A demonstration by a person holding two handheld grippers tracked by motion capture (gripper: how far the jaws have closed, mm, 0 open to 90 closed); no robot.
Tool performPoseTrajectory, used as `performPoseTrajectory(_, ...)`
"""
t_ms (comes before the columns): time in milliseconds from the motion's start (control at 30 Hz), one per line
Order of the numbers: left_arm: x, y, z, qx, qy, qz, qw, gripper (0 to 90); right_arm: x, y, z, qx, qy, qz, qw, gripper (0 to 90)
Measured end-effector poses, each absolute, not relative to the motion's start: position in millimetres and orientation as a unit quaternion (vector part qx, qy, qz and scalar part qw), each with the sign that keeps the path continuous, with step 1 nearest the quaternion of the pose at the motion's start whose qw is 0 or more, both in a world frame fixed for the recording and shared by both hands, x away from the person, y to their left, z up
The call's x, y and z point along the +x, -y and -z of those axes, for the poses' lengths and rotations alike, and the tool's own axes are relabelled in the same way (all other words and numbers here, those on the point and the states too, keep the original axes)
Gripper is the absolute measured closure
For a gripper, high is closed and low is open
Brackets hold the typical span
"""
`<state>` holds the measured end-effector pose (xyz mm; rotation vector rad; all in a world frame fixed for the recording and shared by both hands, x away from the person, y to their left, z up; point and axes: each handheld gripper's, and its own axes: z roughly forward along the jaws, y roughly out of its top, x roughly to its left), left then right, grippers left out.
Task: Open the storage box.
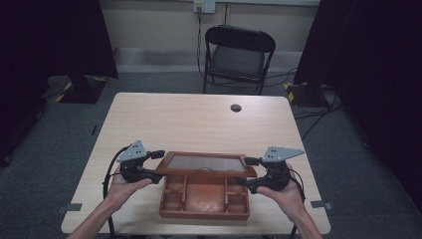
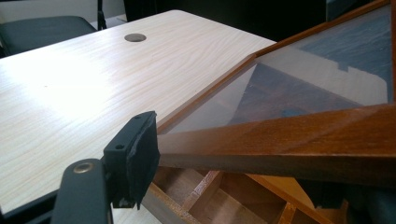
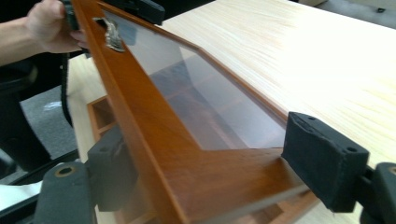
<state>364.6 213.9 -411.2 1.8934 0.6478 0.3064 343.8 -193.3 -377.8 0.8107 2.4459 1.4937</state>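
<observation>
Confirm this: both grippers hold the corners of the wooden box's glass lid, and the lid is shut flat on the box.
Not quite. The left gripper and right gripper do hold the lid at its corners, but it is lifted, not shut: the high view shows the compartments of the box open beneath it.

One wooden box point(image 1: 204, 198), two grippers point(image 1: 158, 164), one chair point(image 1: 238, 56)

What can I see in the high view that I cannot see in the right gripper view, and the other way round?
High view alone: the folding chair behind the table, the round cable hole, and the box's open compartments seen from above.

Right gripper view alone: the metal clasp on the lid's front rail, close up, and the right claw straddling the lid corner.

Both: the glass-paned wooden lid raised, the table, and the person's left hand.
</observation>
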Motion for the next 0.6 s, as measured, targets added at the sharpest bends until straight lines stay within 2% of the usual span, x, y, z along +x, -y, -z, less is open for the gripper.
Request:
performPoseTrajectory(267, 373, -213, 405, 0.788, -0.276, -0.122, 0.536, 31.7, 356, 201, 377, 0.302, -0.808, -0.496, 0.104, 27.5)
performPoseTrajectory(333, 375, -213, 406, 0.785, -0.282, -0.116, 0.54, 32.7, 361, 203, 377, 0.304, -0.804, -0.502, 0.098, 32.5)
performPoseTrajectory(600, 382, -212, 401, 0.786, -0.276, -0.117, 0.54, 36.2, 370, 200, 378, 0.297, -0.799, -0.514, 0.092, 42.9)
